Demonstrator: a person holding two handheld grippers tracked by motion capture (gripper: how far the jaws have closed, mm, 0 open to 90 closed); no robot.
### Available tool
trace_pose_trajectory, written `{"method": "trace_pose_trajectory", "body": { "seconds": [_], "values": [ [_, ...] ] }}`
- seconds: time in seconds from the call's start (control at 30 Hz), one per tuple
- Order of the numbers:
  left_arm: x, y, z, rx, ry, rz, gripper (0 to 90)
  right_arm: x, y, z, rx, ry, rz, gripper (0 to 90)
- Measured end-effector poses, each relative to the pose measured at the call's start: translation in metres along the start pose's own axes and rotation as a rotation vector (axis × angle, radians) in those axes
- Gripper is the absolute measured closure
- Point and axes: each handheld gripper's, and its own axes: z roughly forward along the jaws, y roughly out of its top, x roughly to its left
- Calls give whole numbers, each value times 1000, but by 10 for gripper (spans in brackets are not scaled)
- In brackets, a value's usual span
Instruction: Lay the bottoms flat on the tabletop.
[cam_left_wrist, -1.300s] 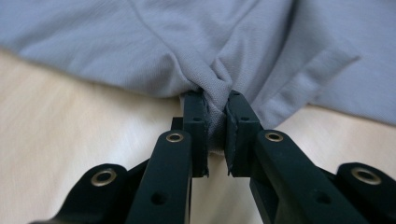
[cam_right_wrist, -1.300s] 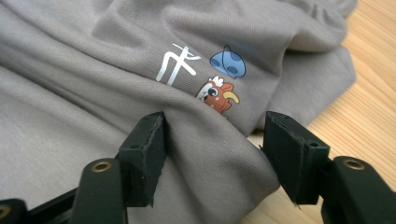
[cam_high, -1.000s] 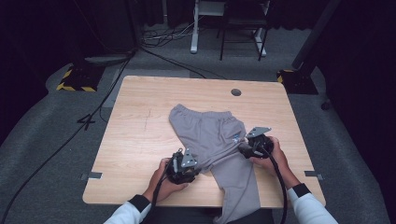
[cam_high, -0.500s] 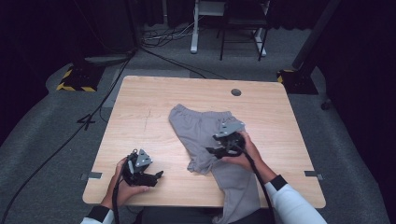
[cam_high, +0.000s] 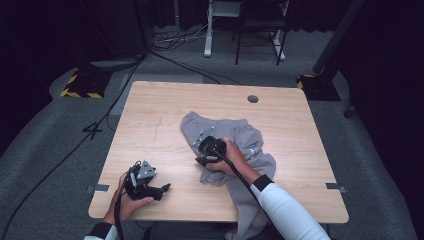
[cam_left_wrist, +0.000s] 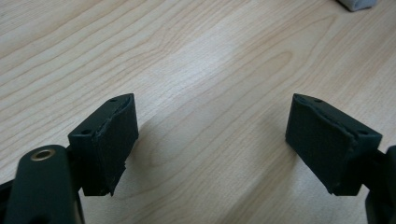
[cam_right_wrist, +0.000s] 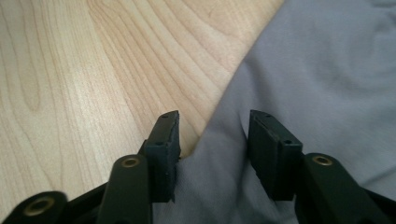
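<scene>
The grey shorts (cam_high: 235, 145) are spread crumpled on the wooden desk (cam_high: 160, 115), right of its middle, one leg hanging over the near edge. The right hand-held gripper (cam_high: 202, 159) is set at their left edge; its jaws have just been closing, with a fold of cloth between them, not yet pinched. The left hand-held gripper (cam_high: 162, 190) is held wide open over bare wood, well apart from the shorts.

Table (cam_high: 165, 107): pale wood with visible grain, smooth, faint sheen. Shorts (cam_high: 240, 135): soft grey cloth, matt, lightly creased. Left gripper (cam_left_wrist: 212, 149) and right gripper (cam_right_wrist: 212, 154): matt black plastic bodies with brass-coloured metal rivets; pads (cam_left_wrist: 112, 149) of dull, rough-edged black rubber or foam. Floor (cam_high: 45, 140): grey carpet.
</scene>
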Motion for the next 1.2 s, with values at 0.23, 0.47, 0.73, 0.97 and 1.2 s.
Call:
{"method": "trace_pose_trajectory", "body": {
  "seconds": [0.23, 0.47, 0.73, 0.97, 1.2],
  "values": [
    [-3, 1, 1, 0, -17, 12, 172, 1, 8, 9, 15, -46, 3, 785],
    [-3, 1, 2, 0, -17, 13, 172, -11, 7, -20, -83, -63, 57, 864],
    [-1, 3, 3, 0, -30, 20, 172, -77, -50, -126, -255, -181, 265, 863],
    [-2, 9, 9, 2, -22, 14, 171, -121, -135, -142, -211, -285, 484, 824],
    [-11, 17, 16, 3, -35, 29, 171, -135, -178, -131, -124, -385, 561, 490]
  ]
}}
